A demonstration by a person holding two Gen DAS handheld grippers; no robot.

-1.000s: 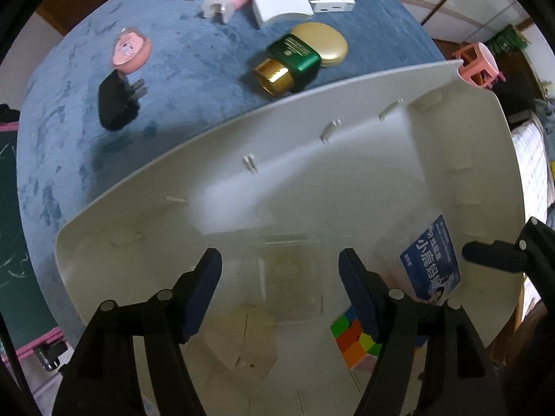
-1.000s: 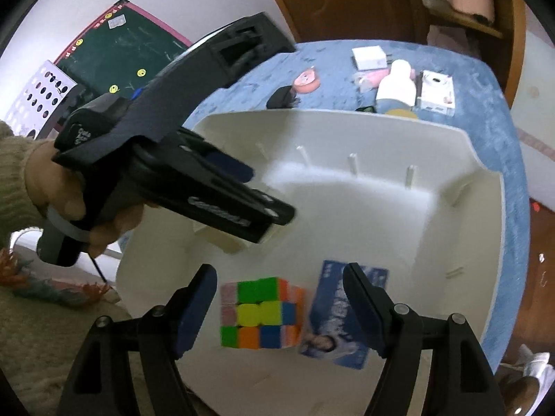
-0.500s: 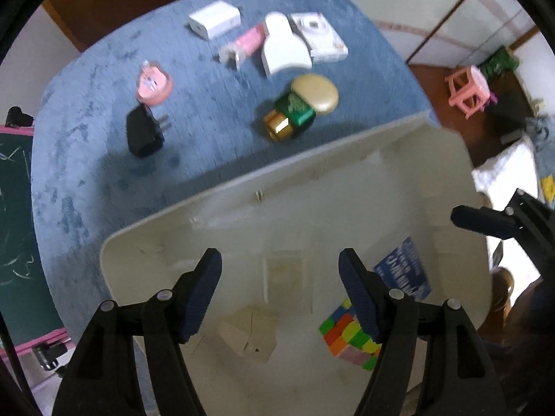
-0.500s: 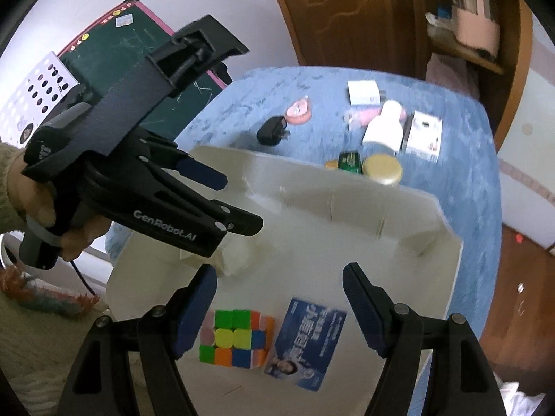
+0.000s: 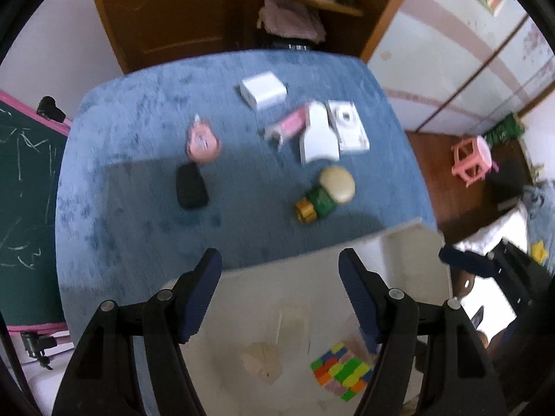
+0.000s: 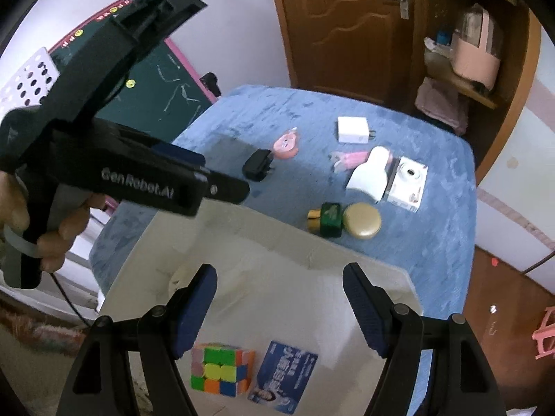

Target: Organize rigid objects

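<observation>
Two items lie in the white bin (image 6: 277,294) beneath both claws: a colour cube (image 6: 220,369) and a blue card (image 6: 282,378). Eight items remain on the blue table (image 6: 433,242) beyond the claws. Left gripper (image 5: 280,291) and right gripper (image 6: 279,300) stand wide, holding nothing.

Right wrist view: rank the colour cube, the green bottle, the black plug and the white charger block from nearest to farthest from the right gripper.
From the right gripper:
1. Colour cube, in the white bin, just below the left finger.
2. Green bottle, on the blue cloth just beyond the bin's far rim.
3. Black plug, farther back, left.
4. White charger block, far side of the table.
</observation>
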